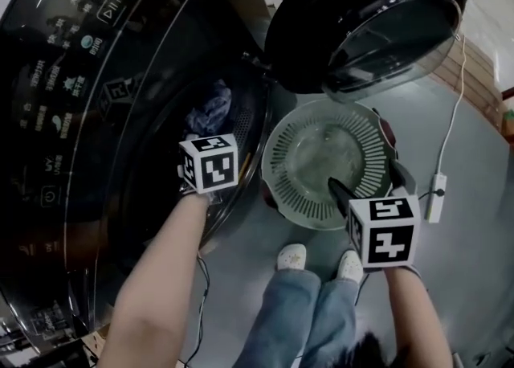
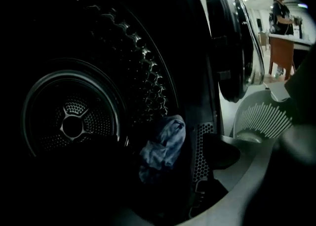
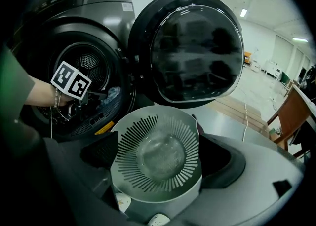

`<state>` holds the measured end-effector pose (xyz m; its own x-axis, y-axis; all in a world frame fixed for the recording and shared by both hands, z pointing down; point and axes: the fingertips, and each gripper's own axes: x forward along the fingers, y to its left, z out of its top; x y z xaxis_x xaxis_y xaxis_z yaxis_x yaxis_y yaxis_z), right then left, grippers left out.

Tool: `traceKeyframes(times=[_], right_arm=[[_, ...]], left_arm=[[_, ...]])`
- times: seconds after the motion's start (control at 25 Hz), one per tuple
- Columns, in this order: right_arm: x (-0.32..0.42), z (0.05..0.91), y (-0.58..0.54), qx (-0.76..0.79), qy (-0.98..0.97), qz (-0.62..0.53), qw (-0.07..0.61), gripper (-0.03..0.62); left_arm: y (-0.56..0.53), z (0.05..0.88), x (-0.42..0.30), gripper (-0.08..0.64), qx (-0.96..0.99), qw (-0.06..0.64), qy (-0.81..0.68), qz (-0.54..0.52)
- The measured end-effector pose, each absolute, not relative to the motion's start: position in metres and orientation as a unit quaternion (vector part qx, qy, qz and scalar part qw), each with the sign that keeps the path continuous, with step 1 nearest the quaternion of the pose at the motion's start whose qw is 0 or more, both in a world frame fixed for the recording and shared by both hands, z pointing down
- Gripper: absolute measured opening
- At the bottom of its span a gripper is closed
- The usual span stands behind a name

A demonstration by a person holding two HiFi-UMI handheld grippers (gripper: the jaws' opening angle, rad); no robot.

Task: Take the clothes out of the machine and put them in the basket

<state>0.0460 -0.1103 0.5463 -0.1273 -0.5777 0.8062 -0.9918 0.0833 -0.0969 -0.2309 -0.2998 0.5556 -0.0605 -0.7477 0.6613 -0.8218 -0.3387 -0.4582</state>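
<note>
As left tool [image 1: 207, 159] faces drum [image 2: 74, 121], blue cloth [image 2: 163, 146] just ahead

- Left gripper [image 1: 207, 162]: in the head view its own marker cube hides the jaws. In the left gripper view only the right-hand jaw shows, as a dim outline off to the side; the other is lost in drum shadow.
- Blue cloth [image 2: 163, 146]: lower part merges into the dark. Kind of garment cannot be told.
- Basket [image 1: 271, 153]: near rim covered by the right gripper [image 1: 368, 190] in the head view.
- Control panel [image 1: 64, 77]: clipped by the left edge, print too small to read.
- Door [image 1: 369, 13]: far edge clipped at the top.
- Person [image 2: 281, 10], far right: too small for detail.
</note>
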Motion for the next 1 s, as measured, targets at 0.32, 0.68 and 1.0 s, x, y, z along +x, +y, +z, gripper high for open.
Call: traceKeyframes(times=[0.32, 0.68, 1.0], right_arm=[[0.037, 0.59, -0.103, 0.581, -0.664, 0.358, 0.304, 0.511], [0.023, 0.597, -0.111, 0.572, -0.671, 0.371, 0.292, 0.503], [0.019, 0.605, -0.112, 0.555, -0.678, 0.373, 0.306, 0.499]], left_arm=[[-0.321, 0.591, -0.238, 0.528, 0.653, -0.032, -0.528, 0.542], [-0.318, 0.597, -0.217, 0.426, 0.687, -0.124, -0.433, 0.57], [-0.32, 0.606, -0.243, 0.357, 0.667, -0.088, -0.495, 0.551]])
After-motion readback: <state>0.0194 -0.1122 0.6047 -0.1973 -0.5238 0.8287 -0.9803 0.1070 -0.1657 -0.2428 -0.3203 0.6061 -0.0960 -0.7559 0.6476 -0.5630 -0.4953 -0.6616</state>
